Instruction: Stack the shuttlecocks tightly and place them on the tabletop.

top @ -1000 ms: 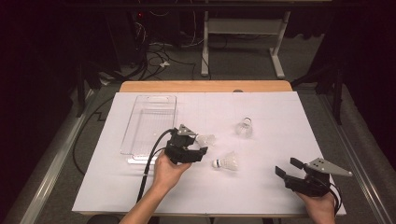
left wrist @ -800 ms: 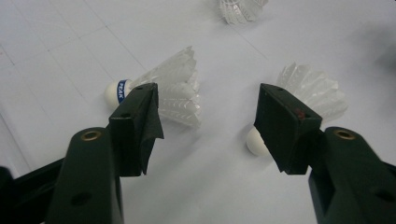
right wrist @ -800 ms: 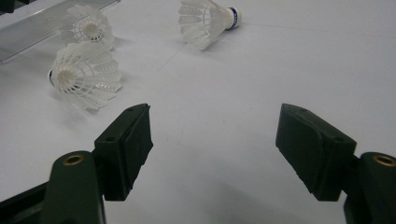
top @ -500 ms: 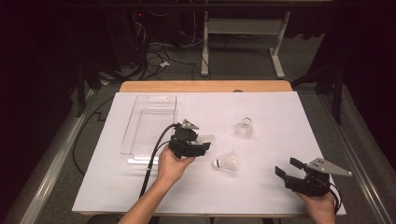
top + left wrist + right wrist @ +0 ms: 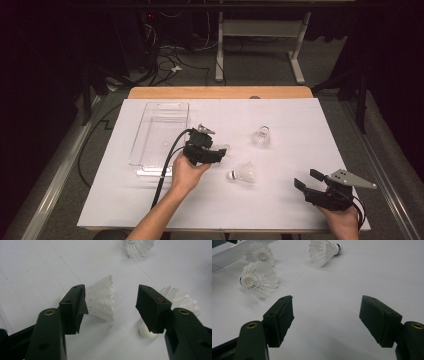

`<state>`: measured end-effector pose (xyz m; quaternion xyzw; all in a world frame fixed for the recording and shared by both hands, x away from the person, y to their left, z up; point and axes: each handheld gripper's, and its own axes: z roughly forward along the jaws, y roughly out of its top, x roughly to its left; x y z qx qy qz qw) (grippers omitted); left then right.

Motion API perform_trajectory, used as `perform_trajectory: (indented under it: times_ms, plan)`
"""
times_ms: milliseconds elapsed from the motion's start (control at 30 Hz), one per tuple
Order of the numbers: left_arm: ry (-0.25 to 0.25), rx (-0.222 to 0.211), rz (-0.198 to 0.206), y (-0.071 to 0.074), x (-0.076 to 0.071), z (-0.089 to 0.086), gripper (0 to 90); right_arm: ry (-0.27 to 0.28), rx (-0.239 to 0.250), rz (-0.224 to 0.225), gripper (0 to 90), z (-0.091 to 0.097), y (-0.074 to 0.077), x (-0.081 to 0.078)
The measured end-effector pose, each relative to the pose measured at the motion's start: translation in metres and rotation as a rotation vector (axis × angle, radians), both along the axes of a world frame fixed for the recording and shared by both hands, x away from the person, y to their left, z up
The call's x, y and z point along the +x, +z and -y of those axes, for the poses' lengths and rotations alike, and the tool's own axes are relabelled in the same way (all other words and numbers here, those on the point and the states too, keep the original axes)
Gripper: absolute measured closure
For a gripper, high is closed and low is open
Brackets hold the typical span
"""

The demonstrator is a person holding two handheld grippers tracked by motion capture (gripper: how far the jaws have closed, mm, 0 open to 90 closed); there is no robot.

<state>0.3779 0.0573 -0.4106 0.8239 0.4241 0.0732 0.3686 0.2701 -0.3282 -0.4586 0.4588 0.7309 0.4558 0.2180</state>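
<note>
Three white feather shuttlecocks lie on the white table sheet (image 5: 150,210). My left gripper (image 5: 215,154) (image 5: 112,293) is open around one shuttlecock (image 5: 225,148) (image 5: 101,302). Its skirt rests against the left pad (image 5: 80,302), and a clear gap separates it from the right pad (image 5: 147,305). A second shuttlecock (image 5: 243,173) (image 5: 180,298) lies just beyond the right jaw, and a third (image 5: 261,136) (image 5: 138,247) lies farther off. My right gripper (image 5: 306,181) (image 5: 327,307) stands open and empty near the front right edge.
A clear plastic tray (image 5: 160,131) (image 5: 229,256) sits left of the left gripper, and the gripper's black cable (image 5: 167,170) runs along the tray's right side. The table's wooden far edge (image 5: 220,92) shows at the back. White sheet lies between the two grippers.
My left gripper has shifted slightly up and to the right in the high view, closer around the shuttlecock. The right gripper has stayed still.
</note>
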Motion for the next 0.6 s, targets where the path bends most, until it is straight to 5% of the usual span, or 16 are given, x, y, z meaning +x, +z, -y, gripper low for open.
perform_trajectory:
  times_ms: [600]
  plan:
    - [0.017,0.024,-0.011,-0.0035,0.0084,0.0026,42.8,0.005,-0.001,-0.001,28.2,-0.0006,-0.0003,0.0001]
